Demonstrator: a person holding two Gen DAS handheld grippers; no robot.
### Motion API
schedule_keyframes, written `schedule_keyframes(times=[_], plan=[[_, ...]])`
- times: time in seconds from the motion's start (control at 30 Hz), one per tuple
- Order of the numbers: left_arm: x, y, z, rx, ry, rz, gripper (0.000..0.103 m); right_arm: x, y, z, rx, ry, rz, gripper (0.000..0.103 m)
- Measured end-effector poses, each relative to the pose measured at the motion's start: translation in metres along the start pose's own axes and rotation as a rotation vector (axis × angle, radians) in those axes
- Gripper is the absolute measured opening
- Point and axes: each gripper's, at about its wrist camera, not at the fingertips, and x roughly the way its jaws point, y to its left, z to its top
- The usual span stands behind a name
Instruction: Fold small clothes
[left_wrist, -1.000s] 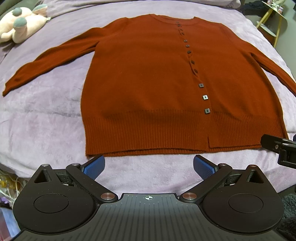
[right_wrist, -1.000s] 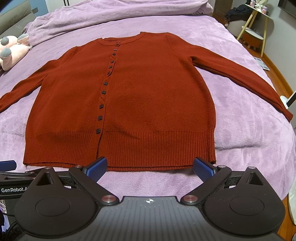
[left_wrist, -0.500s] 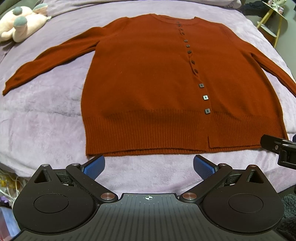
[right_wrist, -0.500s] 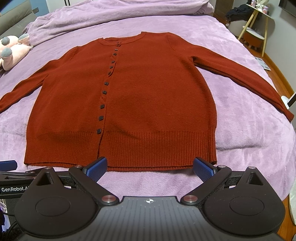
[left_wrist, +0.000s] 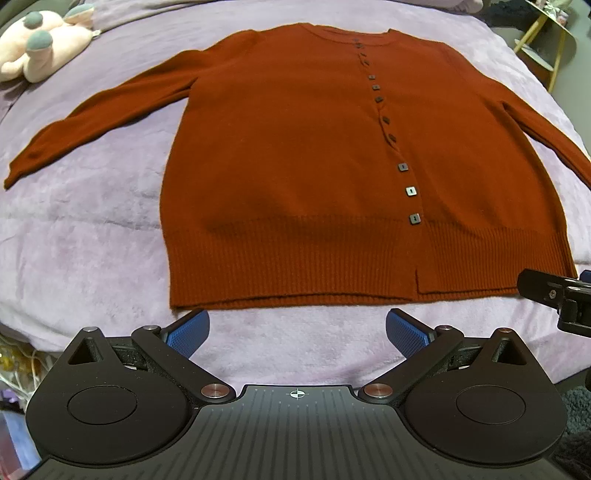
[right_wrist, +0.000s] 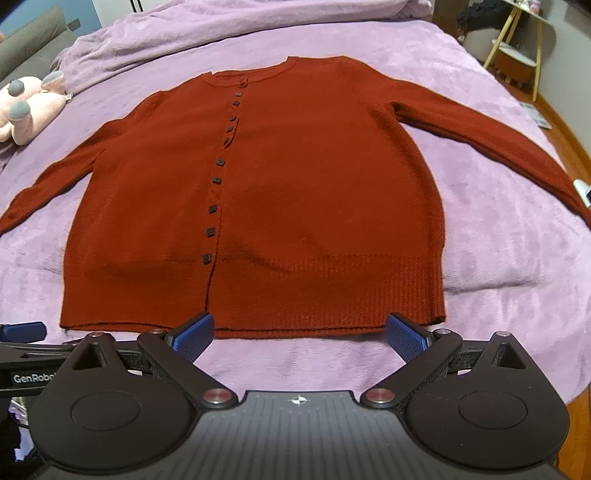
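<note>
A rust-red buttoned cardigan (left_wrist: 295, 166) (right_wrist: 295, 206) lies flat and face up on the purple bedspread (left_wrist: 92, 240), sleeves spread out to both sides, ribbed hem nearest me. My left gripper (left_wrist: 297, 328) hovers open just short of the hem's left half, nothing between its blue pads. My right gripper (right_wrist: 301, 332) is also open, its blue fingertips (right_wrist: 194, 330) right at the hem's right half, empty. The right gripper's body shows at the right edge of the left wrist view.
A pink plush toy (left_wrist: 40, 44) (right_wrist: 26, 107) lies at the far left of the bed. A rumpled purple blanket (right_wrist: 240, 26) is piled at the head. A small side table (right_wrist: 517, 48) stands on the wooden floor to the right of the bed.
The right gripper has moved slightly forward, so the cardigan hem now sits at its fingertips. The left gripper has barely shifted. The cardigan has not moved.
</note>
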Motion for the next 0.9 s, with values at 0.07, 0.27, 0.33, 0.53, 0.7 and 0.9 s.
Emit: schedule_keyframes(times=[0.07, 0.27, 0.33, 0.53, 0.7, 0.9], plan=[[0.001, 0.0, 0.0, 0.0, 0.004, -0.001, 0.103, 0.001, -0.003, 0.0, 0.013, 0.011, 0.036, 0.099], [0.004, -0.002, 0.002, 0.002, 0.016, -0.006, 0.103, 0.009, -0.013, -0.001, 0.071, 0.045, 0.161, 0.099], [0.005, -0.003, 0.002, 0.001, 0.022, -0.008, 0.103, 0.011, -0.018, 0.0, 0.097, 0.046, 0.206, 0.099], [-0.002, 0.003, 0.009, -0.051, -0.044, -0.045, 0.103, -0.011, -0.062, -0.006, 0.231, -0.358, 0.355, 0.099], [-0.006, 0.004, 0.02, -0.091, -0.129, -0.041, 0.103, -0.005, -0.127, 0.013, 0.319, -0.539, 0.349, 0.099], [0.001, -0.002, 0.033, -0.119, -0.146, -0.007, 0.103, 0.045, -0.242, 0.027, 0.719, -0.562, 0.249, 0.092]])
